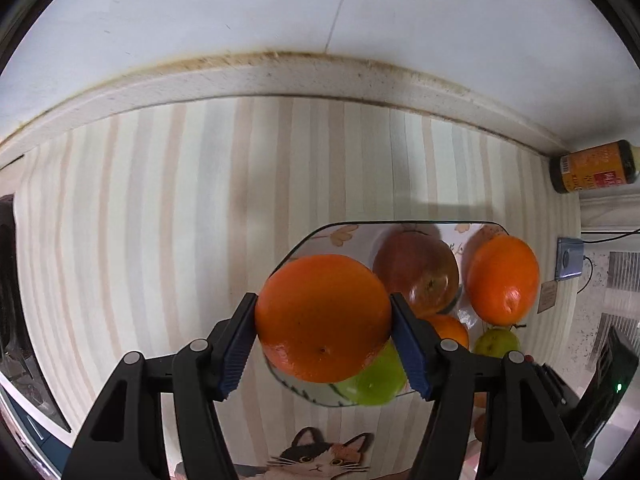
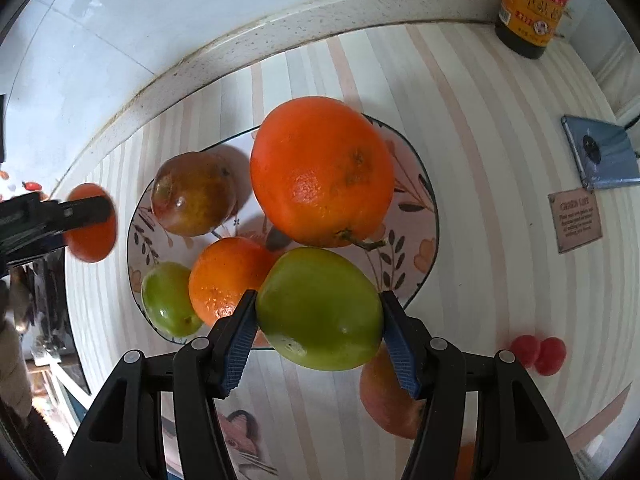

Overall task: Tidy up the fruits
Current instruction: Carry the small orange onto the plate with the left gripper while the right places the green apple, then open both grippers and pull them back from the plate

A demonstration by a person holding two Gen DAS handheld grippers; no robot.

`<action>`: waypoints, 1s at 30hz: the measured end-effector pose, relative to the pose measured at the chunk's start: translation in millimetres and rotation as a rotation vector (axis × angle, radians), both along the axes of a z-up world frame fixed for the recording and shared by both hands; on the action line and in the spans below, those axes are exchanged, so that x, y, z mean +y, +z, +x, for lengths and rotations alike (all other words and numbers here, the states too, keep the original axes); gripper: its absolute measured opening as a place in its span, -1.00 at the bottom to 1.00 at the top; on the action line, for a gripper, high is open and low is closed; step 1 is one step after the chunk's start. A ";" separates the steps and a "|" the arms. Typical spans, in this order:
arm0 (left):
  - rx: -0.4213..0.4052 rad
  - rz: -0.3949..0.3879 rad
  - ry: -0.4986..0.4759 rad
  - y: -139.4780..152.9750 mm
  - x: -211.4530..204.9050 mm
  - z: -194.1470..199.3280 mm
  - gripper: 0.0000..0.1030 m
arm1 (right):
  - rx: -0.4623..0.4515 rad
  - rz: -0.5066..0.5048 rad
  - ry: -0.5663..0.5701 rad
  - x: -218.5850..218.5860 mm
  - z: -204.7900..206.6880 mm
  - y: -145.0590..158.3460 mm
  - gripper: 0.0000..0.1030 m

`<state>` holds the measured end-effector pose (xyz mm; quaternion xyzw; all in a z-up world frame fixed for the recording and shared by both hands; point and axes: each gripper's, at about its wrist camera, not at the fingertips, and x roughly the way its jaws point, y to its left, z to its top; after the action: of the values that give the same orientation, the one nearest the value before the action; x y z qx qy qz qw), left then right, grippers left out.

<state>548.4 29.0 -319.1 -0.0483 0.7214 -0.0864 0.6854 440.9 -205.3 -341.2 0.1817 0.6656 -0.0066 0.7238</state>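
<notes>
My left gripper (image 1: 323, 320) is shut on an orange (image 1: 322, 316) and holds it above the near left rim of a floral plate (image 1: 316, 240). My right gripper (image 2: 318, 312) is shut on a green fruit (image 2: 320, 308) above the plate's near edge (image 2: 424, 268). On the plate lie a large orange (image 2: 322, 170), a red-green apple (image 2: 194, 194), a small orange (image 2: 224, 276) and a small green fruit (image 2: 168, 300). The left gripper with its orange (image 2: 90, 224) shows at the left of the right wrist view.
A sauce bottle (image 2: 534, 4) stands by the wall at the back right. A blue phone (image 2: 600, 156) and a small sign (image 2: 576, 220) lie to the right. Two red tomatoes (image 2: 538, 354) and a reddish fruit (image 2: 386, 396) lie on the striped mat (image 1: 160, 220).
</notes>
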 end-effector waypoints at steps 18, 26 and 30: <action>-0.168 0.092 0.021 45.5 7.9 -49.0 0.99 | -0.077 -0.116 0.036 1.7 1.6 60.3 0.89; -0.272 0.128 0.028 77.5 4.0 -107.5 0.99 | -0.121 -0.142 0.090 11.5 -19.9 93.0 0.89; -0.297 0.125 0.027 93.5 1.9 -130.9 0.99 | -0.147 -0.151 0.113 14.1 -33.9 111.0 0.89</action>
<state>417.5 30.9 -225.6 -0.0017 0.6154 -0.0383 0.7873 406.9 -191.2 -230.2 0.0888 0.6174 -0.0023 0.7816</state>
